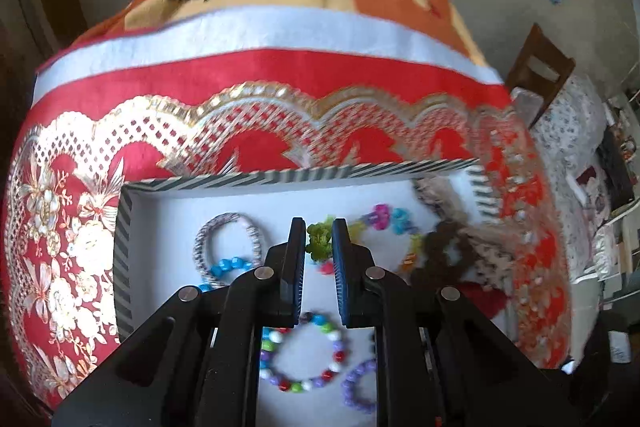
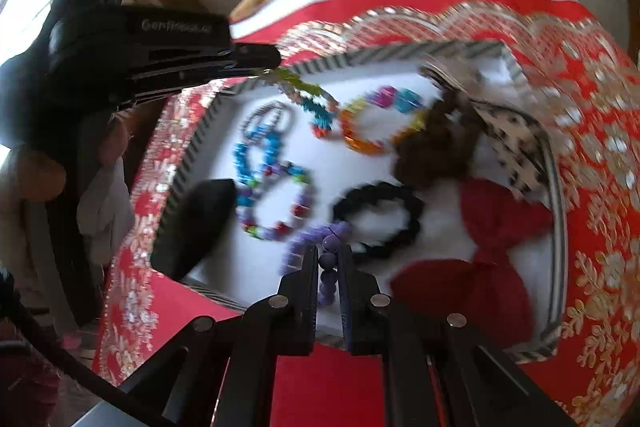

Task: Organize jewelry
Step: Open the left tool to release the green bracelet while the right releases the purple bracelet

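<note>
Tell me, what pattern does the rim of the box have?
Black-and-white diagonal stripes on the box rim, clearest in the left wrist view.

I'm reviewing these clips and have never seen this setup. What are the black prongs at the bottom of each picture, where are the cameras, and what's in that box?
A person carries a two-finger gripper in each hand, each with a camera looking along its fingers. In the left view, the left gripper is shut on a green piece of a colourful bracelet. In the right view, the right gripper is shut on a purple bead bracelet. Both hang over a striped-rim box on a red patterned cloth. Inside lie bead bracelets, a black scrunchie and a red bow.
</note>
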### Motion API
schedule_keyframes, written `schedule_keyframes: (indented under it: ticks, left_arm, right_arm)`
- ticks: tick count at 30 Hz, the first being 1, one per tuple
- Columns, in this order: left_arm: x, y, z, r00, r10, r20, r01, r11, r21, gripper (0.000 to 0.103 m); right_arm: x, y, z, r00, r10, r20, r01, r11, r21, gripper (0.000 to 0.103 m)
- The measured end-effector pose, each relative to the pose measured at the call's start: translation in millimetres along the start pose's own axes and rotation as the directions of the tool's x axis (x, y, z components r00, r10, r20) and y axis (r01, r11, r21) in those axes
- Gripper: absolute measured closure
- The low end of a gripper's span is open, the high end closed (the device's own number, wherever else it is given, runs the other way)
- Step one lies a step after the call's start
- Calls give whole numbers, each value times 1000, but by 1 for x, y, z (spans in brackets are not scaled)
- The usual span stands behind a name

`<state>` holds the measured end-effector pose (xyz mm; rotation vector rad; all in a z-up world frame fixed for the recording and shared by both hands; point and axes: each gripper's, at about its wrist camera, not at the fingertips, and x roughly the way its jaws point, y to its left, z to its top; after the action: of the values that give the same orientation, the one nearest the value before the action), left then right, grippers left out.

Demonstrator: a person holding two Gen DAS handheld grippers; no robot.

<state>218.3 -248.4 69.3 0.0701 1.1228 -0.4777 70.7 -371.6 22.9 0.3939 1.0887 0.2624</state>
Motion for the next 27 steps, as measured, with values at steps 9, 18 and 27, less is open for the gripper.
schedule_keyframes:
  ticks: [9,18,27]
  left_arm:
    - [20,21,-15,992,125,-34,-124,992,10,91]
    - [13,27,-20,988,153,27,-153,988,6,90]
    - [-6,30,-20,986,146,80,-146,989,-5,64]
  right_arm:
    - [20,6,-5,999,-24,-43,21,998,-61,94]
    - [30,8,-6,998,-43,-56,38,995,-89,94]
    - [24,13,-8,998,-43,-40,39,993,-114,70]
